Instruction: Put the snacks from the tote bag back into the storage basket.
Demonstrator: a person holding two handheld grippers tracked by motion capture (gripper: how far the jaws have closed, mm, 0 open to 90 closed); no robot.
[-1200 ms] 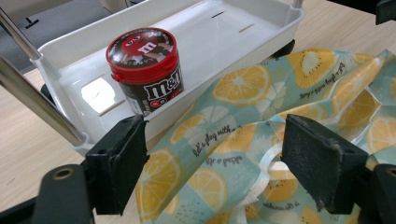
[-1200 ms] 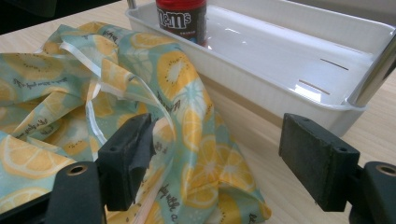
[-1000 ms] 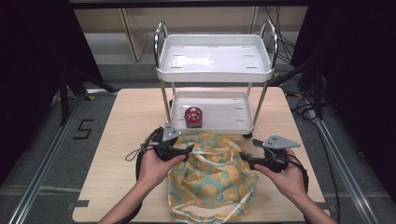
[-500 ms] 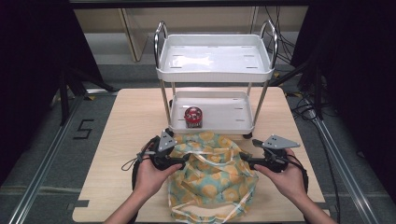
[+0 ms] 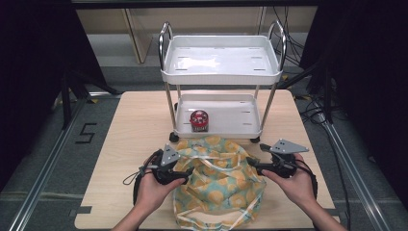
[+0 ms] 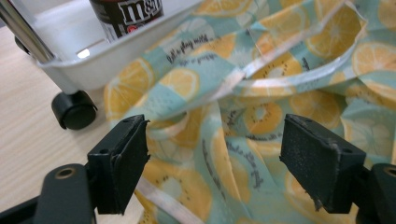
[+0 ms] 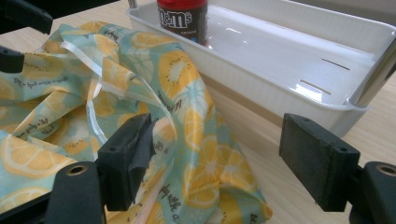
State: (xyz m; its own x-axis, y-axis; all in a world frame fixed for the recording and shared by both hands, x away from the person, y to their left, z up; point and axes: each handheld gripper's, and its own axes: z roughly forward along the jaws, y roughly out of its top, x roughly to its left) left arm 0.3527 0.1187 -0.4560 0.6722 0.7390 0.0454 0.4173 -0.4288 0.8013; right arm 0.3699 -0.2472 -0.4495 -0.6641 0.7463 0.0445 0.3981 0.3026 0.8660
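On the table [image 5: 125, 144], a white two-tier cart [image 5: 221, 72] is seen standing at 12 o'clock, and a lemon-print fabric bag [image 5: 219, 187] is found lying slack at 6 o'clock of it, its upper edge touching the cart's lower tray. The step in hand is judged to be the taking hold of the bag's rim at both sides so that its mouth can be spread. The left hand-held gripper [image 5: 185, 172] is placed at the bag's 9 o'clock edge and the right hand-held gripper [image 5: 252, 166] at its 3 o'clock edge; both are held with jaws wide apart and nothing between them. For a sound grasp, each should be advanced until a single fold of rim with its pale ribbon trim [image 6: 280, 51] is taken, not a bunched layer. The whole layout is given by the high view, where a red-capped jar [image 5: 199, 120] is noted on the lower tray. The jar's lettering and the cart's black castor [image 6: 74, 109] are disclosed by the left gripper view; the tray's slots [image 7: 334, 63] are disclosed by the right gripper view.
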